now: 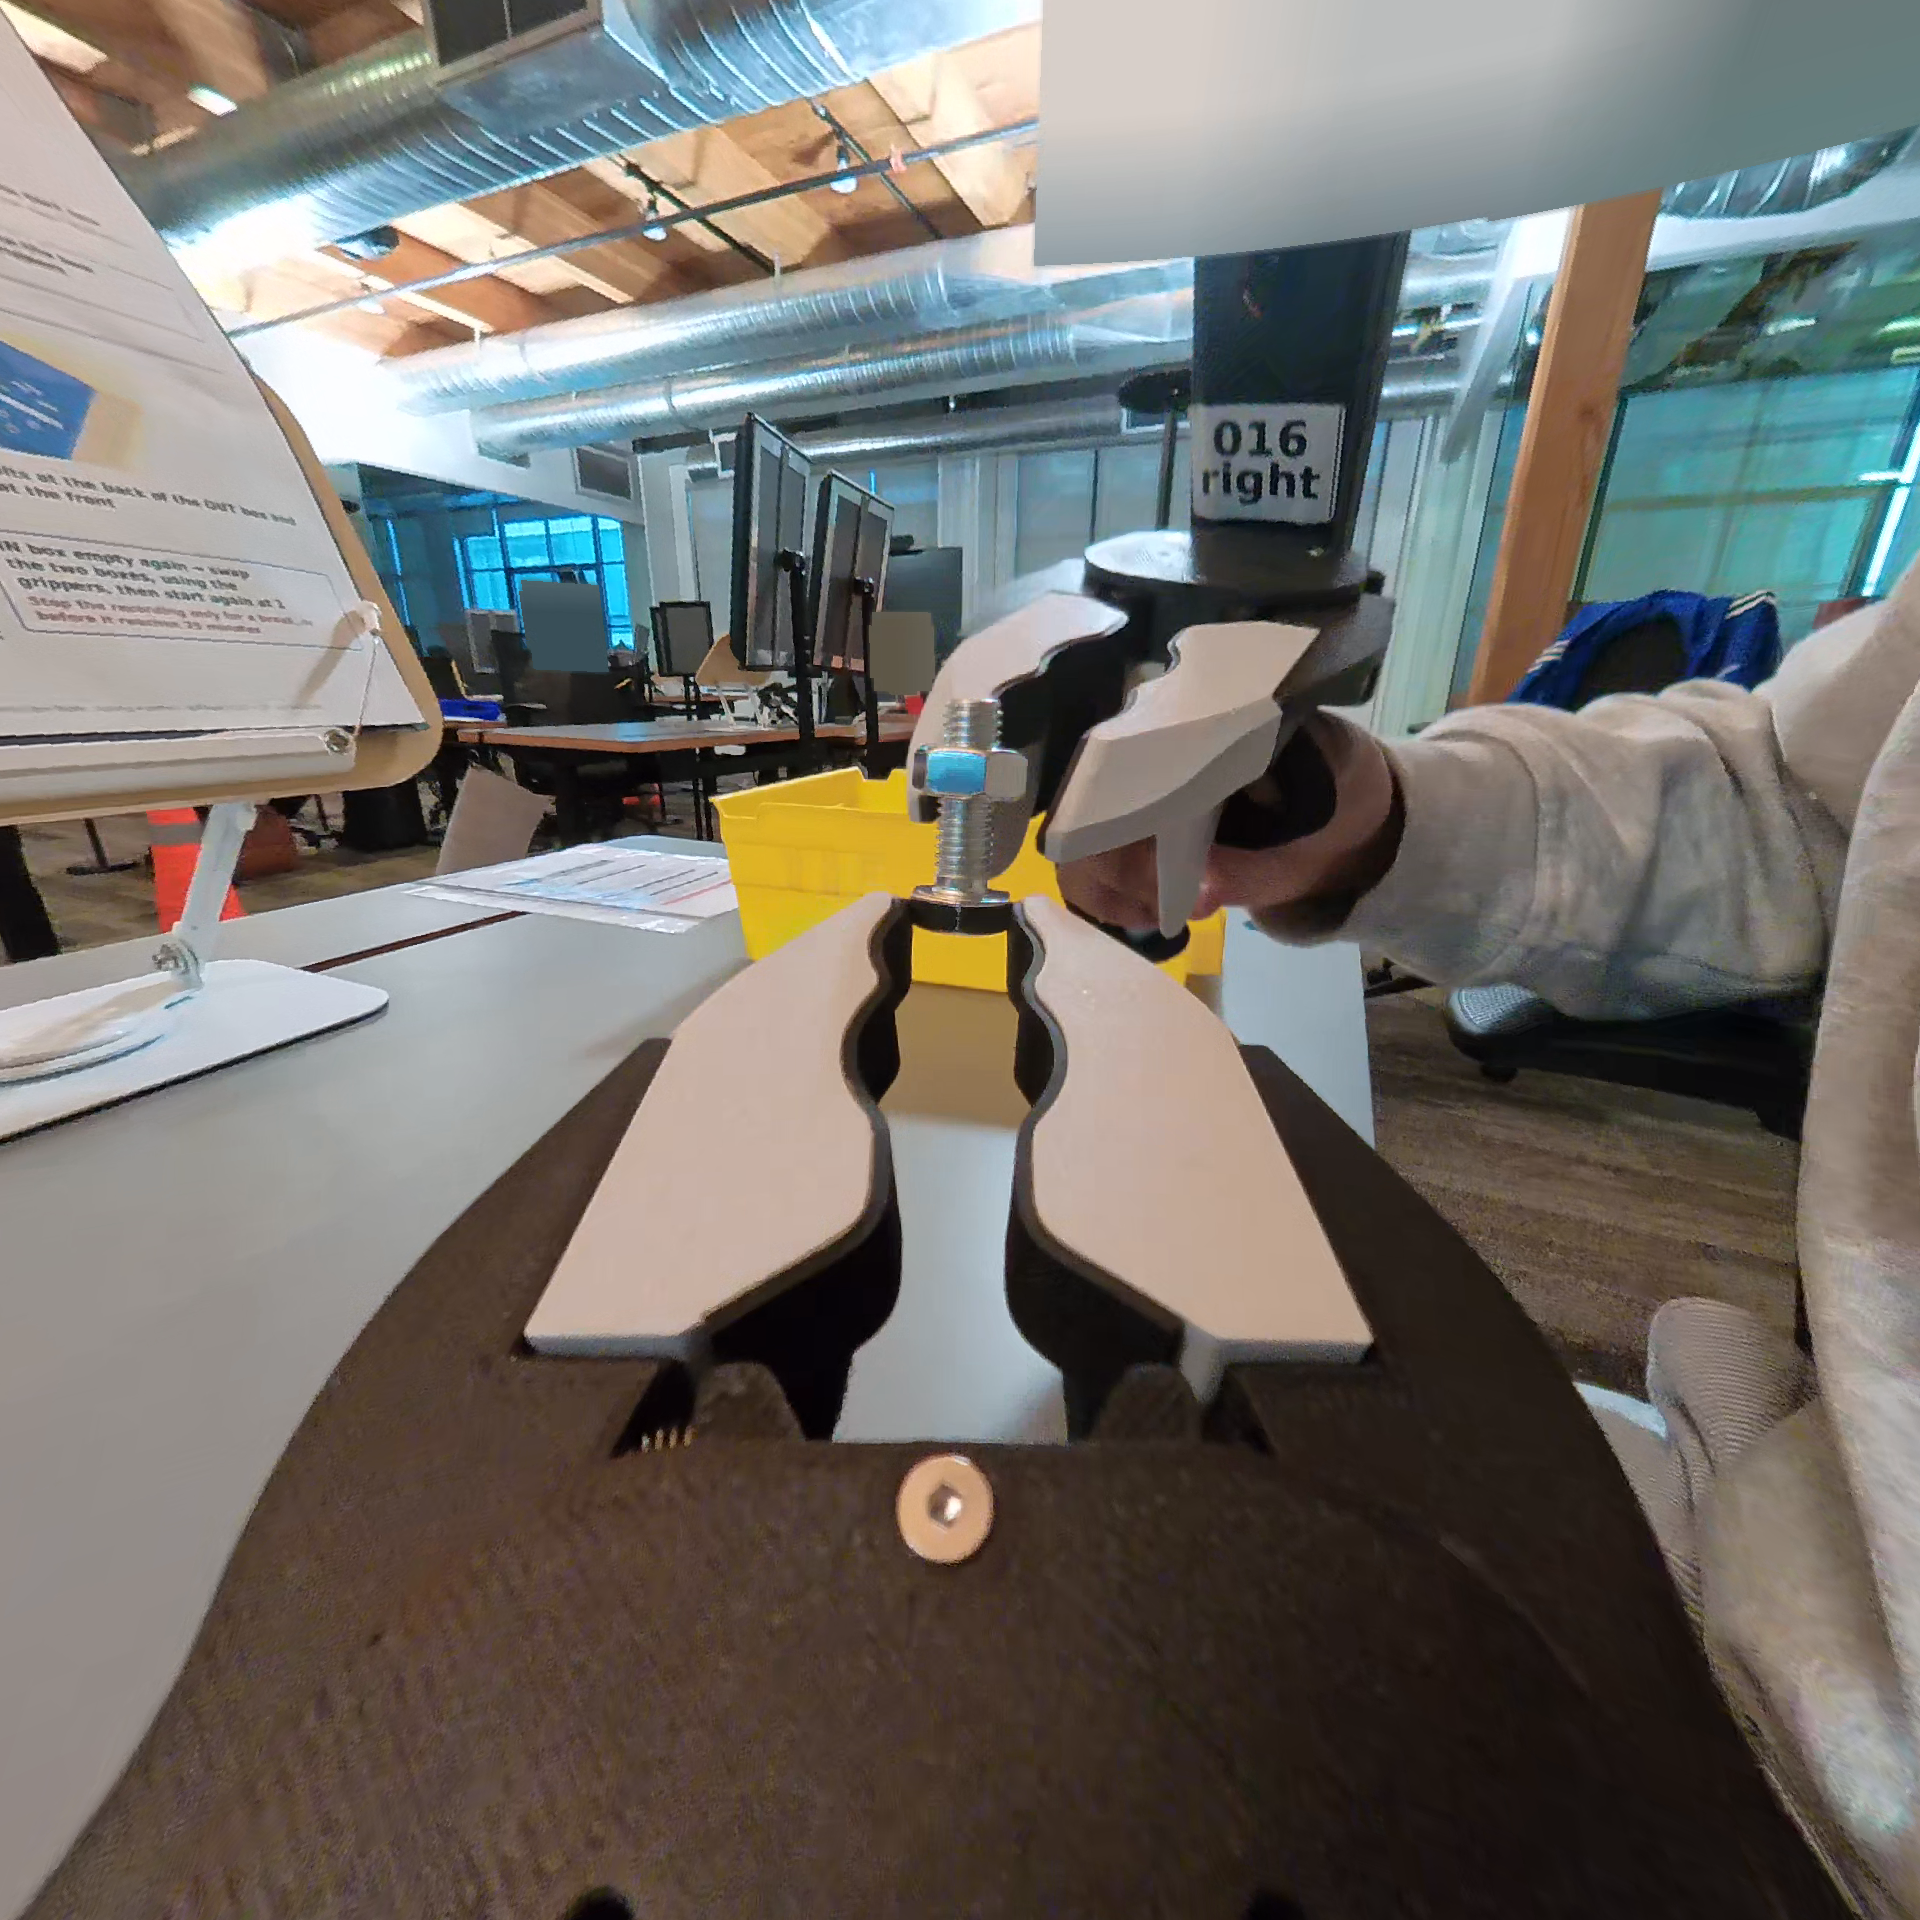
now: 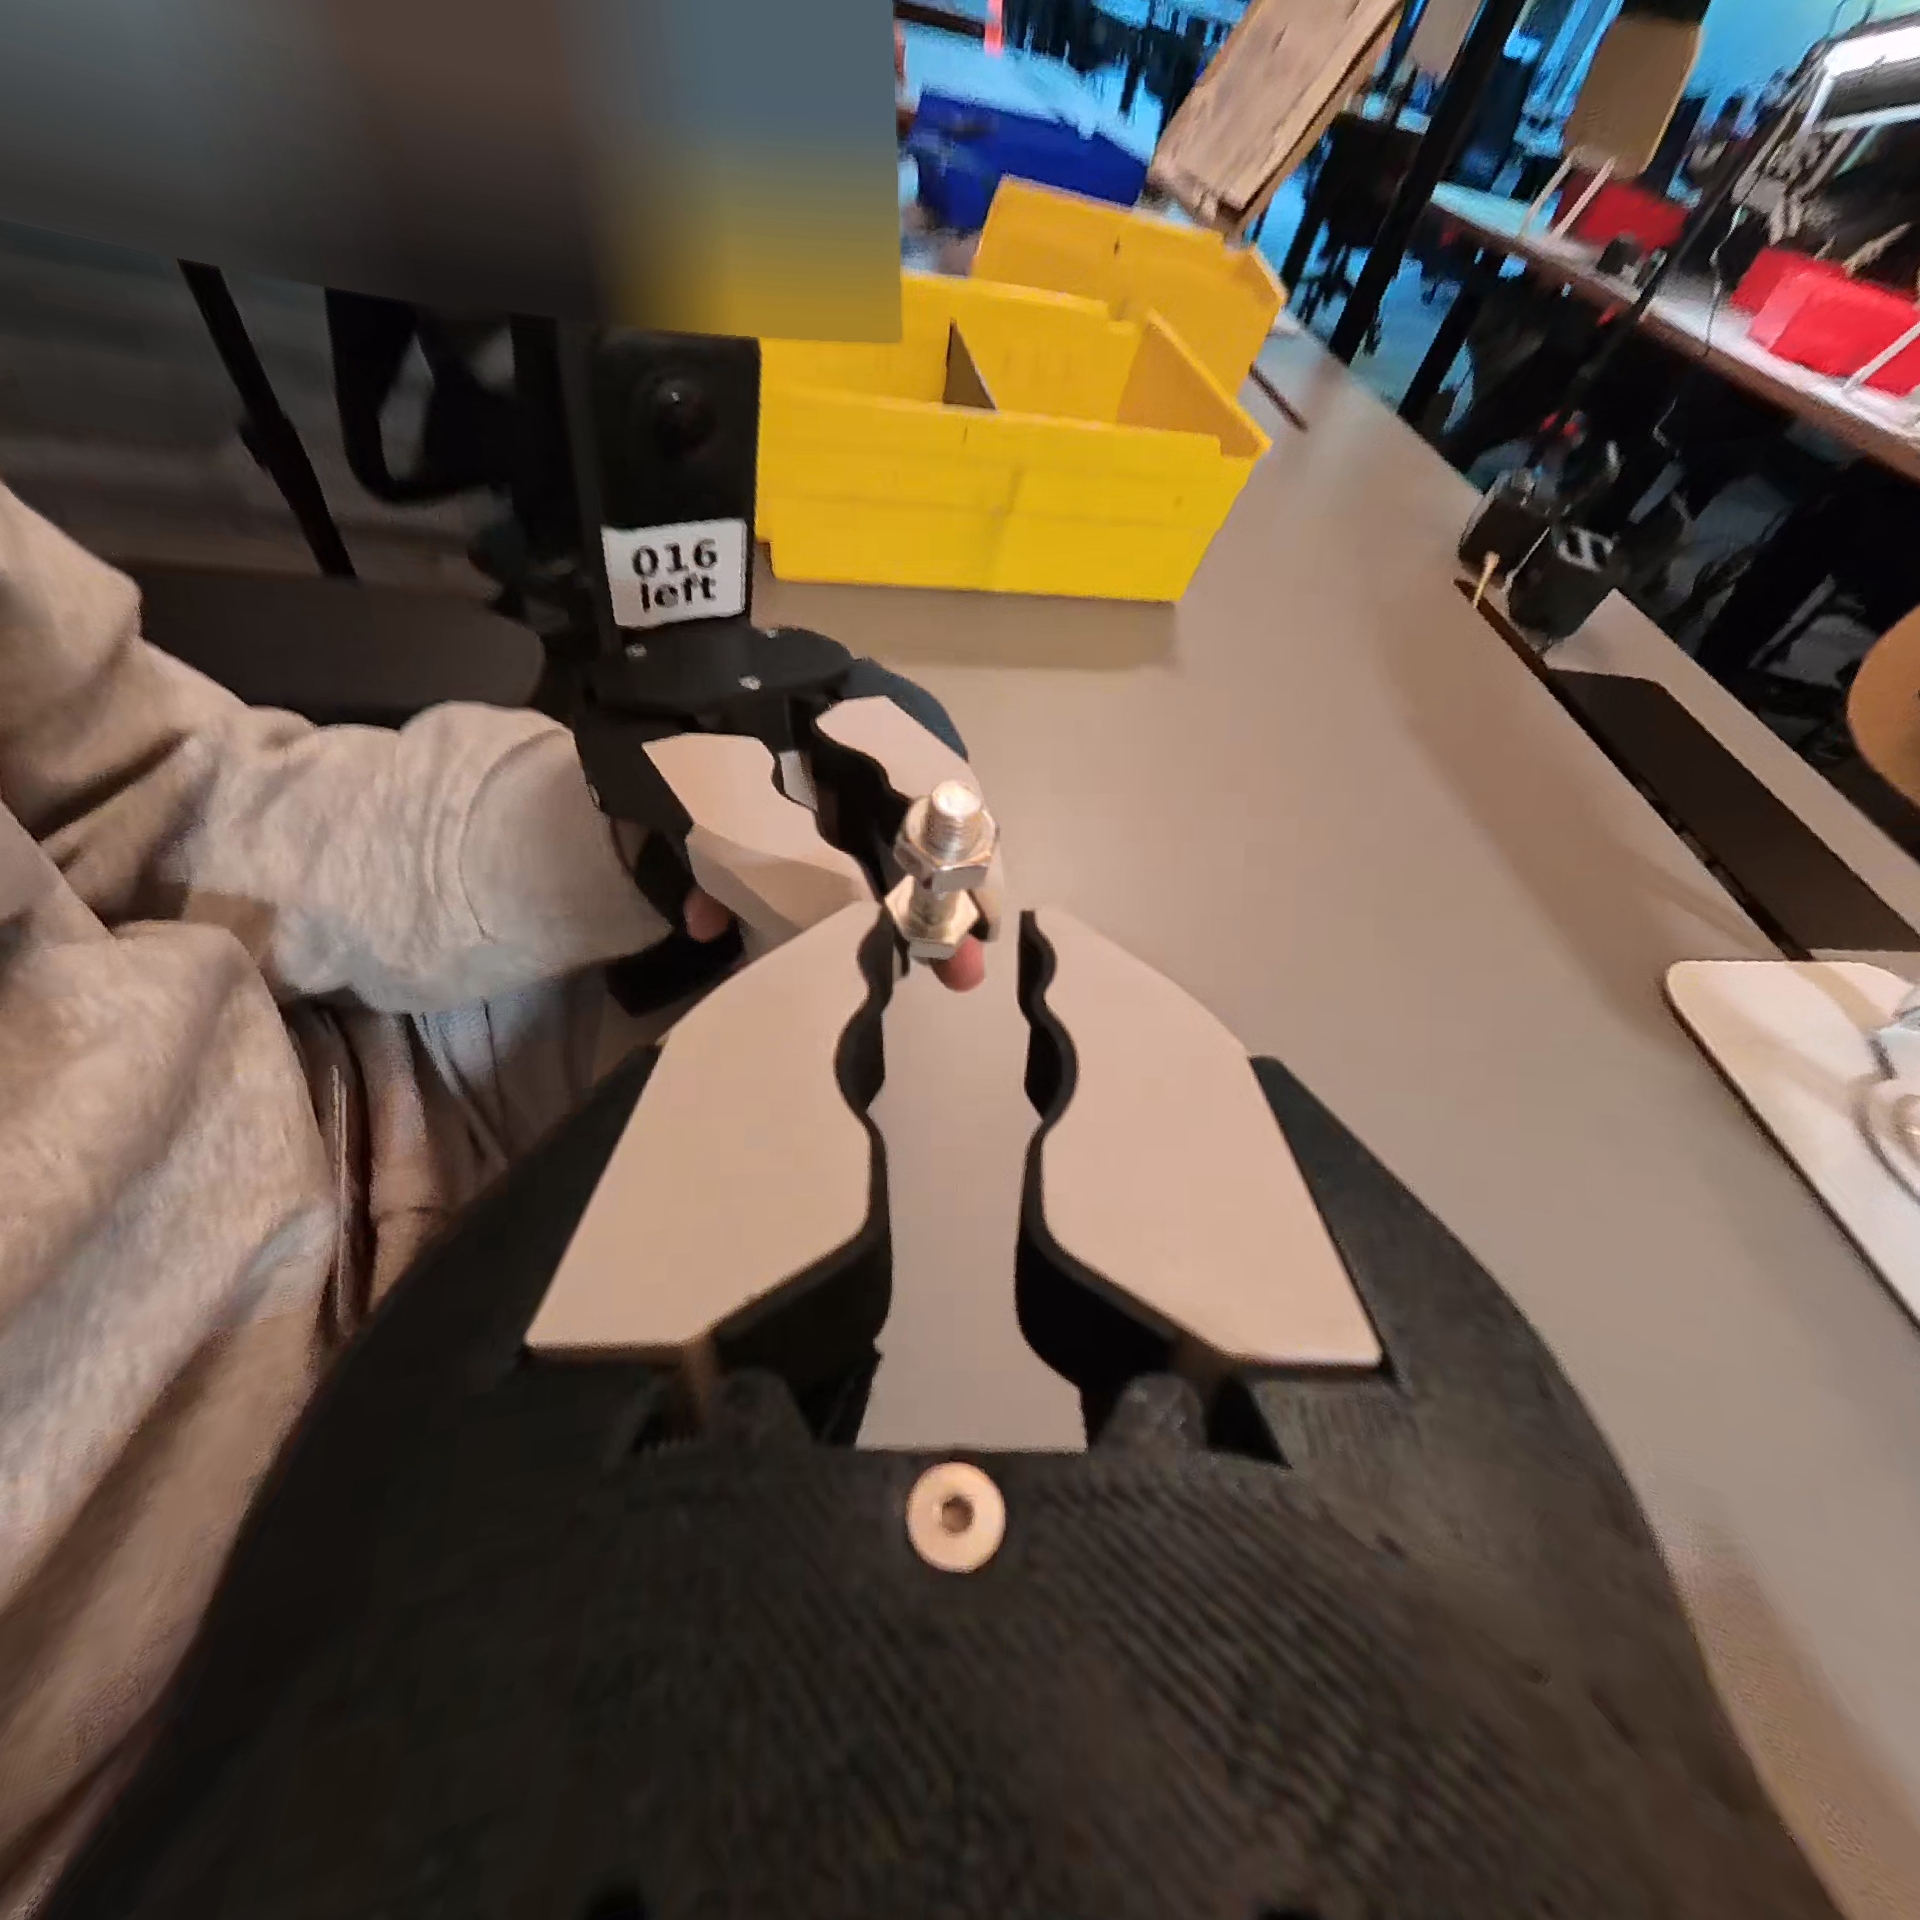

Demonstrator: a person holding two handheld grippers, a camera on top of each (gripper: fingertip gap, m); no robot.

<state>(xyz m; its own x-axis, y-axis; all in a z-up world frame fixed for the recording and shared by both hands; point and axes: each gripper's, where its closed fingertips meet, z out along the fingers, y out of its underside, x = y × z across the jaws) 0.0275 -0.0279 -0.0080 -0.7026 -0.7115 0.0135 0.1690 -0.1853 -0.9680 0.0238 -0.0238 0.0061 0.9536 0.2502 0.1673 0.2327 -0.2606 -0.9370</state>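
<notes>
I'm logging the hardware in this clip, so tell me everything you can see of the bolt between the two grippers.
The bolt is bright silver metal, threaded along its shank, with a hex nut partway up and threads showing above it. It stands upright above the grey table, head down, the head pinched at the tips of the left gripper. The right gripper is open around the nut. A yellow bin sits behind.

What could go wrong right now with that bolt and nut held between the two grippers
1. The left gripper pinches only the bolt head at its fingertips, so it might twist loose.
2. The right gripper looks open around the nut, so it may slip.
3. A drop over the table could roll away.
</notes>
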